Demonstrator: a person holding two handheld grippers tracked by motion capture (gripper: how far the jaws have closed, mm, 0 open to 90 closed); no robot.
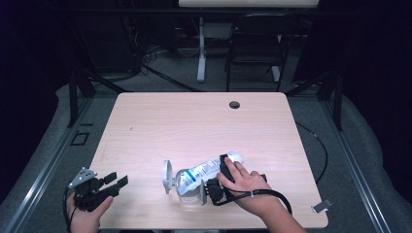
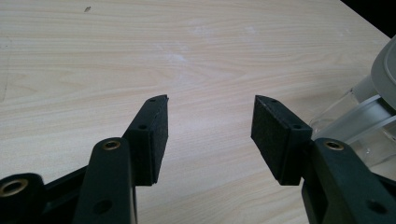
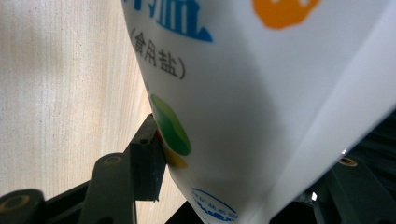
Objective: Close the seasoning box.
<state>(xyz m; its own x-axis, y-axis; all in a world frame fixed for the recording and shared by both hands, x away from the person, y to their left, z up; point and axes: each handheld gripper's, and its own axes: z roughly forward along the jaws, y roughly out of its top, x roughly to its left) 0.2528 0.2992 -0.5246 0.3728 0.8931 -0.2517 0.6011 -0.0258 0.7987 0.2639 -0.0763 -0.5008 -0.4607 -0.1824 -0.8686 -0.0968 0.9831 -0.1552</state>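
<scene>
In the high view, a pale wood-grain counter (image 1: 194, 126) carried a clear glass jar (image 1: 187, 187) lying near its front edge, with a round grey hinged lid (image 1: 166, 175) swung open at its left. A white plastic salt bag with blue print (image 1: 209, 167) lay tilted with its lower end at the jar's mouth; whether any salt had got into the jar could not be told. The right tool (image 1: 218, 182) was clamped on the bag, the person's hand on top of it. The left tool (image 1: 116, 180) hovered at the counter's front left corner, well apart from the jar, its 2 jaws spread and empty.

In the left gripper view, the jaws stood wide apart over bare wood, the jar (image 2: 359, 116) and its lid (image 2: 385, 70) at the right edge.

In the right gripper view, the bag (image 3: 261, 93) sat between the jaws, the left pad pressing its printed face.
</scene>
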